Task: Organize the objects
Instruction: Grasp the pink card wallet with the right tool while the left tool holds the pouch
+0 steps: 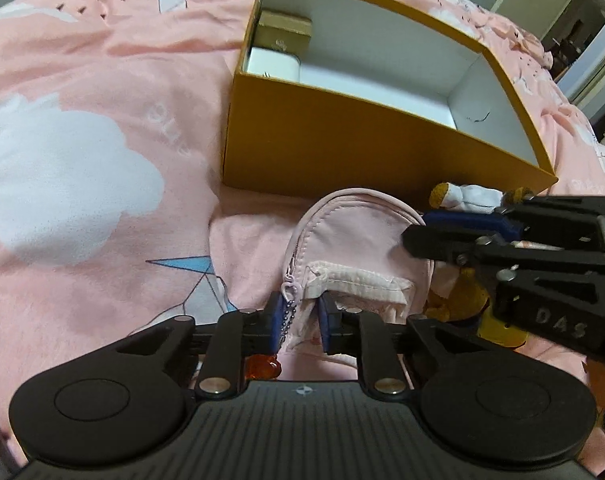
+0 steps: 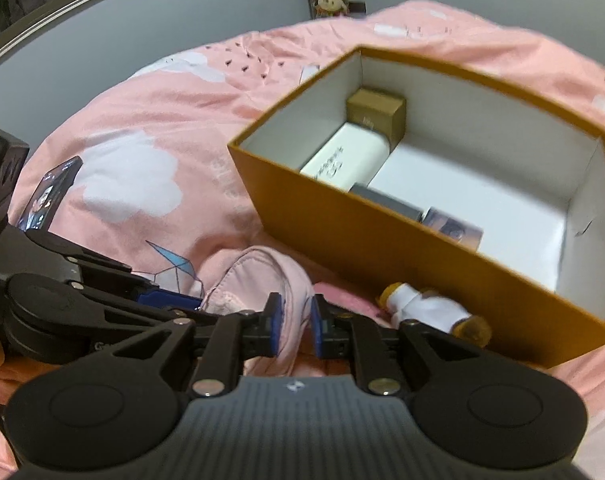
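A small pink zip pouch (image 1: 354, 240) lies on the pink bedsheet in front of an open orange box (image 1: 322, 144). My left gripper (image 1: 300, 320) is shut on the pouch's near edge by the zip pull. My right gripper (image 2: 296, 322) is shut on the pouch's (image 2: 258, 280) other side; it shows from the right in the left wrist view (image 1: 430, 228). The box (image 2: 342, 232) holds a gold carton (image 2: 376, 110), a white carton (image 2: 346, 156) and small grey packs (image 2: 454, 228). A white and yellow plush toy (image 2: 426, 308) lies against the box's front wall.
The bedsheet (image 1: 82, 140) has white cloud prints and spreads wide to the left. A phone (image 2: 48, 196) is mounted on the left gripper's body. A yellow plush part (image 1: 462, 300) lies under the right gripper. A grey wall and doorway stand behind the bed.
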`<control>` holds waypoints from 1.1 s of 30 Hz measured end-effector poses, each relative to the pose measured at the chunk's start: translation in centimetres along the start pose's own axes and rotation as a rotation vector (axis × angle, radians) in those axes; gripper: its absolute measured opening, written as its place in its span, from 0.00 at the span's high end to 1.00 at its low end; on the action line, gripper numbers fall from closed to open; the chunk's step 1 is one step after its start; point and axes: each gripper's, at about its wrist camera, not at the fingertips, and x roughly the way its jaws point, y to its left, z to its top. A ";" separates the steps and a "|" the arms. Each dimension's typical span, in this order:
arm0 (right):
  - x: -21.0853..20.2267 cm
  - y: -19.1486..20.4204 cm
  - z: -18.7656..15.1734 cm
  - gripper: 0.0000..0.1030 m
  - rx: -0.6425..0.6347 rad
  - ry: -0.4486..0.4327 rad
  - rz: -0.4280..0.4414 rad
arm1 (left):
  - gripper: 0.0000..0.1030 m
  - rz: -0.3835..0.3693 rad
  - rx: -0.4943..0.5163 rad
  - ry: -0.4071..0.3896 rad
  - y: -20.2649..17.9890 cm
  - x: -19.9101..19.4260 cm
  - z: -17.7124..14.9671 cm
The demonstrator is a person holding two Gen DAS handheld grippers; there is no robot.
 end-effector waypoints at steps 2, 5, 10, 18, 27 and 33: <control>-1.0 0.1 0.0 0.81 -0.032 -0.024 -0.014 | 0.83 0.006 0.000 -0.021 -0.1 -0.7 -0.2; -2.1 -0.2 -0.2 0.80 -0.059 -0.030 -0.026 | 0.84 0.035 -0.004 -0.061 0.0 -2.2 -0.3; -2.3 -0.9 -1.1 0.74 -0.115 0.013 -0.052 | 0.85 0.095 -0.008 -0.117 0.8 -4.5 -0.2; -0.3 1.9 -2.3 0.53 -0.451 0.042 -0.131 | 0.86 0.104 -0.015 -0.108 1.2 -3.9 -0.3; 3.5 3.0 -2.2 0.65 -0.684 0.097 -0.192 | 0.86 0.099 -0.018 -0.105 1.0 -3.2 -0.4; 3.2 3.2 -2.4 0.75 -0.699 0.085 -0.192 | 0.86 0.088 -0.027 -0.115 1.1 -3.4 -0.4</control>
